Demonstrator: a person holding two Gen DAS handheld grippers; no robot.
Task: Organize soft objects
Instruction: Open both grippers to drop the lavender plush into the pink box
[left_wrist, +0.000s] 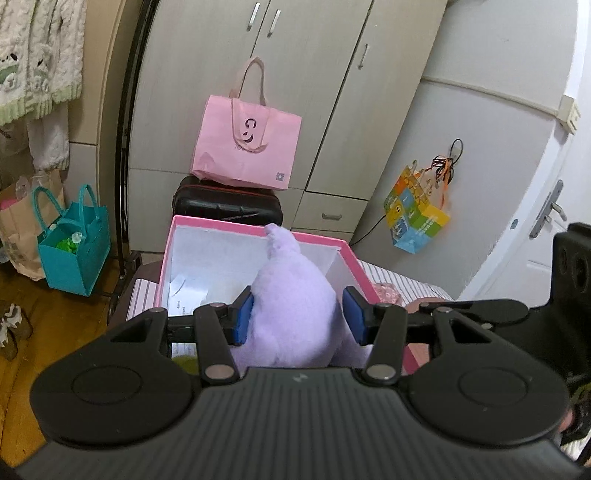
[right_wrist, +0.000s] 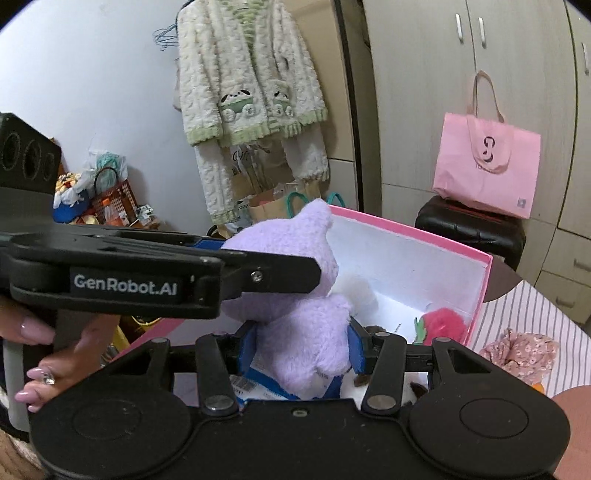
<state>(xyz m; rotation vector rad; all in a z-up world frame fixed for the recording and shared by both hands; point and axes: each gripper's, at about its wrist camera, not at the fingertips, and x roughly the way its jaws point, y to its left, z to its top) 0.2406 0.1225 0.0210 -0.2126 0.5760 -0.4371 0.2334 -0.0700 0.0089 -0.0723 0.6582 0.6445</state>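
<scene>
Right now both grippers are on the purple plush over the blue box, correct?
Not quite: the box has a pink rim and white inside, not blue, as the right wrist view shows. The rest holds: the left gripper and right gripper each have their pads on the purple plush above it.

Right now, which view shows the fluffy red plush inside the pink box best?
The right wrist view: the fluffy red plush lies in plain sight on the pink box's floor. In the left wrist view the purple plush toy hides it.
</scene>
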